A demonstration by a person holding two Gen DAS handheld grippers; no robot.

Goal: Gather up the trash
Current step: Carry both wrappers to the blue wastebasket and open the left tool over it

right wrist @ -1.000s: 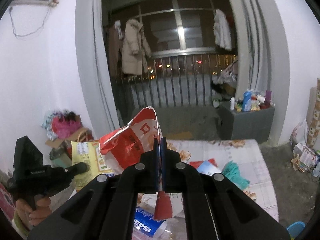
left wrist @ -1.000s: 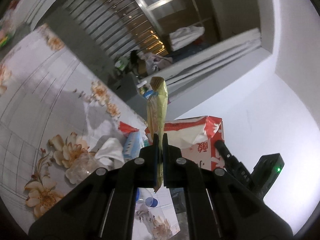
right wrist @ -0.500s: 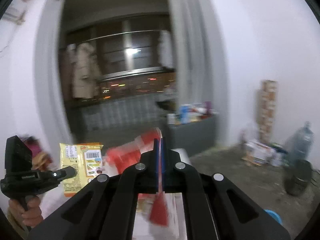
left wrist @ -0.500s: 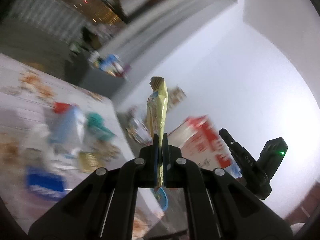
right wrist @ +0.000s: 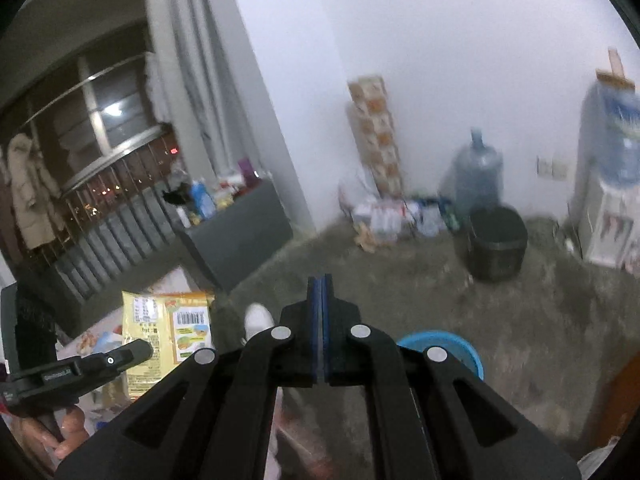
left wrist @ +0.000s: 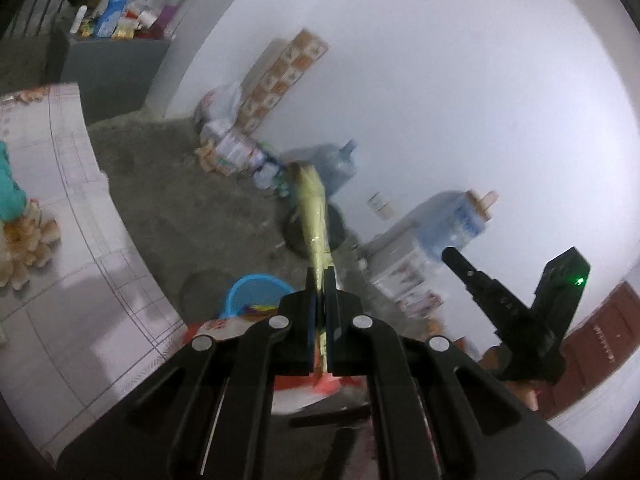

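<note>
Now yellow wrapper [left wrist: 314,216] pinched btwn left hand-held gripper [left wrist: 320,280] pads, sticking fwd.

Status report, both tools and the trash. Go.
Left tool shut on yellow wrapper. Right tool shut; red-and-white wrapper shows beneath, grip not visible. Blue basin on floor ahead, path open.

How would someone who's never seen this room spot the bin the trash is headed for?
Start at the floral-cloth table and look down past its edge to the grey floor. There sits a small round blue bin, much nearer than the bigger black bucket by the wall; it is the only bright blue container on the floor.
</note>
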